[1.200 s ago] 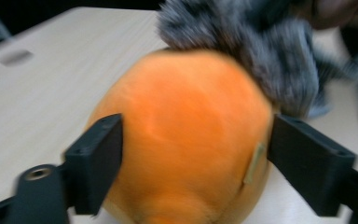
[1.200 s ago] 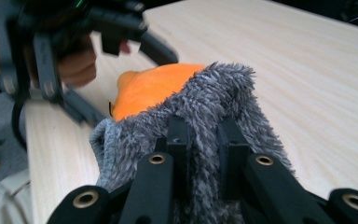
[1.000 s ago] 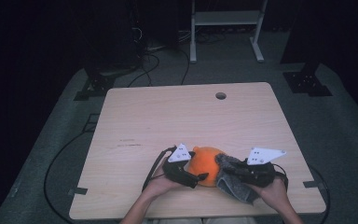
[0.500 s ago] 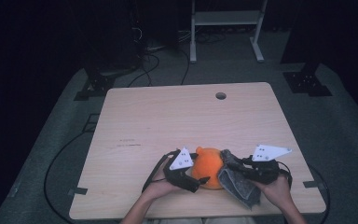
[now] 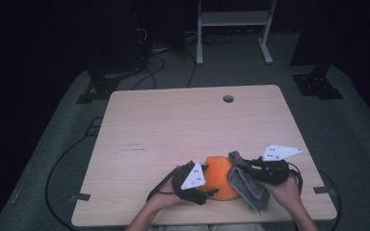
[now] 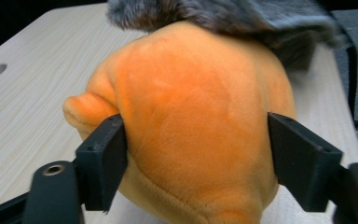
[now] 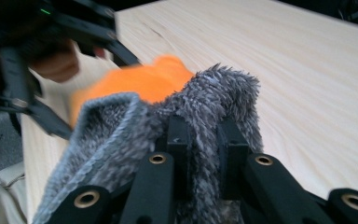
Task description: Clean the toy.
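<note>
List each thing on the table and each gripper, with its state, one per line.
Orange plush toy: resting on the table, clasped between the jaws of the left gripper.
Grey fuzzy cloth: pinched in the right gripper, draped against the toy.
Left gripper: jaws just closed in, pressing the toy's sides.
Right gripper: shut on the cloth.
Table: bare wood, round hole near far edge.

The plush toy (image 5: 220,176) is sitting on the table (image 5: 183,125) near its front edge, between the left gripper (image 5: 204,189) on its left and the right gripper (image 5: 243,166) on its right. The fuzzy cloth (image 5: 248,185) is lying against the toy's right side.
</note>
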`<state>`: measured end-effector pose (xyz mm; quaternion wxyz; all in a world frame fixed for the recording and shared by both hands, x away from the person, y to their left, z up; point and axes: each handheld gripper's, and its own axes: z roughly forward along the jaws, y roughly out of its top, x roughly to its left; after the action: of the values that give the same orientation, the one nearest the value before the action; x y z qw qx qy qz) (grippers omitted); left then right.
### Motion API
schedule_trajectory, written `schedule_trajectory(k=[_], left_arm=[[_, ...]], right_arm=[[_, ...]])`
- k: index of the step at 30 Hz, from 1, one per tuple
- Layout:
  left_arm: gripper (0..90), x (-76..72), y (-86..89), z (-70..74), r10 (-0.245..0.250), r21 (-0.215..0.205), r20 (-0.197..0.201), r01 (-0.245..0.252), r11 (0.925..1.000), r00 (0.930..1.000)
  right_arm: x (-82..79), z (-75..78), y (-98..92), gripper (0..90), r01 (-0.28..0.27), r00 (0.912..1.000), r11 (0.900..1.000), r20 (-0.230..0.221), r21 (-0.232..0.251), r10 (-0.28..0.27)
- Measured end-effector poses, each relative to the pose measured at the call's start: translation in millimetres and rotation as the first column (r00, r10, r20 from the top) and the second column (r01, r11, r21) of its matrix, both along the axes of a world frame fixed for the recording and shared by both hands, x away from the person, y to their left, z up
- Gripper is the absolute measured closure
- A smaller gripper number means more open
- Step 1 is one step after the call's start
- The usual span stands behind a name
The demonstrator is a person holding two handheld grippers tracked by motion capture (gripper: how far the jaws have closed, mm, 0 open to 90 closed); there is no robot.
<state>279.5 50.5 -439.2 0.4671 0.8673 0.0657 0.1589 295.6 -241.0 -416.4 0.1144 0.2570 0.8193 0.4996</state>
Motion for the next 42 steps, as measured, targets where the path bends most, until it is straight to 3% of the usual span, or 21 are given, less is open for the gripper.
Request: schedule_trajectory(k=[2, 4, 6, 8, 10, 11, 13, 17, 21, 24, 28, 34, 42], left_arm=[[15.0, 4.8, 0.8, 1.2, 0.026, -0.020, -0.039, -0.026, 0.9994, 0.9989], [9.6, 11.6, 0.9, 0.6, 0.054, -0.037, -0.119, -0.059, 0.9976, 0.9914], [10.6, 13.6, 1.5, -1.7, 0.068, -0.037, -0.138, -0.073, 0.9966, 0.9881], [16.8, 9.6, 1.0, -2.5, 0.059, -0.039, -0.097, -0.063, 0.9973, 0.9935], [22.1, 1.3, -3.1, -1.4, 0.027, -0.001, -0.009, -0.027, 0.9996, 0.9996], [22.9, -2.6, -5.1, -0.5, 0.014, 0.026, 0.032, -0.015, 0.9995, 0.9994], [23.5, -6.6, -5.9, 0.8, 0.001, 0.050, 0.064, -0.005, 0.9988, 0.9980], [25.8, -9.4, -4.7, -0.1, -0.022, 0.028, 0.082, 0.020, 0.9994, 0.9964], [25.7, -15.5, -13.7, 4.1, -0.026, 0.064, 0.133, 0.017, 0.9978, 0.9907], [25.5, -17.9, -16.0, 4.9, -0.038, 0.090, 0.160, 0.023, 0.9956, 0.9865], [25.5, -19.8, -15.6, 5.0, -0.052, 0.123, 0.188, 0.029, 0.9919, 0.9807], [25.5, -15.3, -10.7, 2.6, -0.040, 0.114, 0.158, 0.022, 0.9933, 0.9867], [26.1, -4.5, -2.1, -1.0, 0.014, 0.054, 0.047, -0.016, 0.9984, 0.9988]], right_arm=[[0.8, -3.8, -5.4, 77.7, 0.011, 0.9997, 1.000, -0.020, 0.003, -0.011], [-1.6, -4.4, -6.1, 77.7, 0.008, 0.9998, 1.000, -0.019, -0.003, -0.008], [-5.0, -2.5, -3.8, 77.7, -0.012, 0.9999, 1.000, -0.010, 0.005, 0.012], [-9.9, 2.6, 4.2, 77.7, -0.050, 0.9987, 0.999, 0.010, 0.013, 0.050], [-14.5, 10.7, 18.9, 77.7, -0.105, 0.9939, 0.994, 0.034, 0.015, 0.105], [-15.9, 13.6, 26.2, 77.6, -0.118, 0.9919, 0.993, 0.047, -0.003, 0.118], [-14.9, 16.1, 33.2, 77.7, -0.130, 0.9898, 0.991, 0.055, -0.022, 0.131], [-4.0, 10.9, 20.3, 77.8, -0.082, 0.9965, 0.997, 0.017, -0.003, 0.082], [2.8, 4.8, 3.2, 77.7, -0.035, 0.9992, 0.999, -0.019, 0.003, 0.035], [2.6, 7.8, 5.9, 77.8, -0.064, 0.9976, 0.998, -0.026, 0.008, 0.064], [7.6, 17.9, 23.7, 77.8, -0.139, 0.9901, 0.990, -0.021, -0.004, 0.138], [19.6, 18.5, 34.7, 77.8, -0.160, 0.9864, 0.987, -0.040, -0.007, 0.160], [13.5, -1.4, 1.8, 77.7, -0.073, 0.9949, 0.997, -0.068, 0.026, 0.075]])
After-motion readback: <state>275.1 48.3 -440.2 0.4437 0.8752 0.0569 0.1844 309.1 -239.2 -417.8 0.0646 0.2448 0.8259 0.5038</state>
